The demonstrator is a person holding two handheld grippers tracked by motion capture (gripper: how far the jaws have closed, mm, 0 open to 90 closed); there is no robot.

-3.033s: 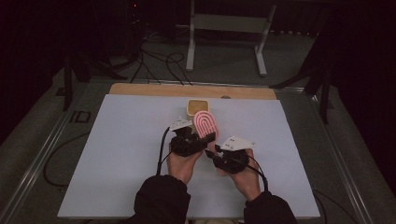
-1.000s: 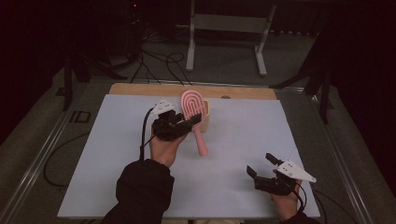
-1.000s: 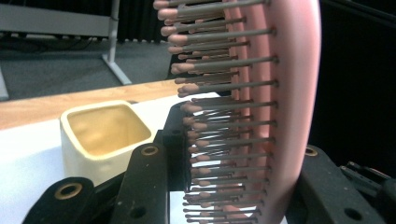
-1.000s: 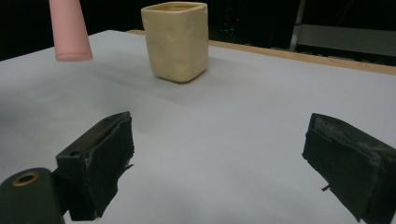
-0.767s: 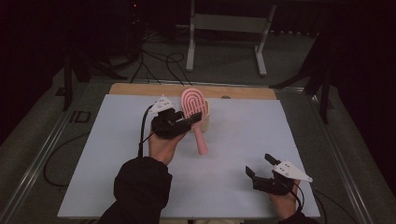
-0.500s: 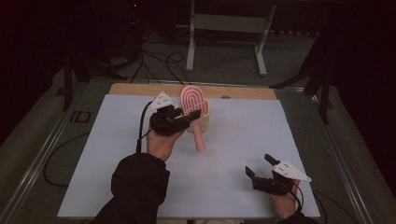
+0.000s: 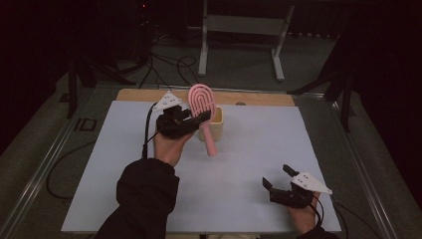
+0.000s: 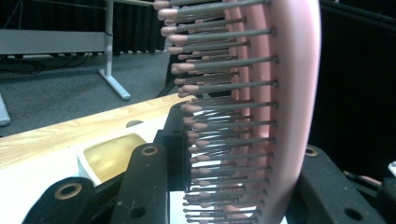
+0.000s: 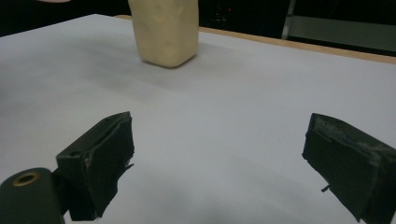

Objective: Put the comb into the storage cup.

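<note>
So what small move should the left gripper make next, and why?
Probably lower the brush handle-first into the cup. The left gripper grips the brush by its head, handle hanging down in front of the cup, not yet inside.

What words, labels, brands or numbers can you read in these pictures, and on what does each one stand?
"ID": on the grey frame left of the white mat, in the high view; the reading is uncertain.
No lettering can be seen on the pink hairbrush, the cream cup or either hand-held gripper.
</note>
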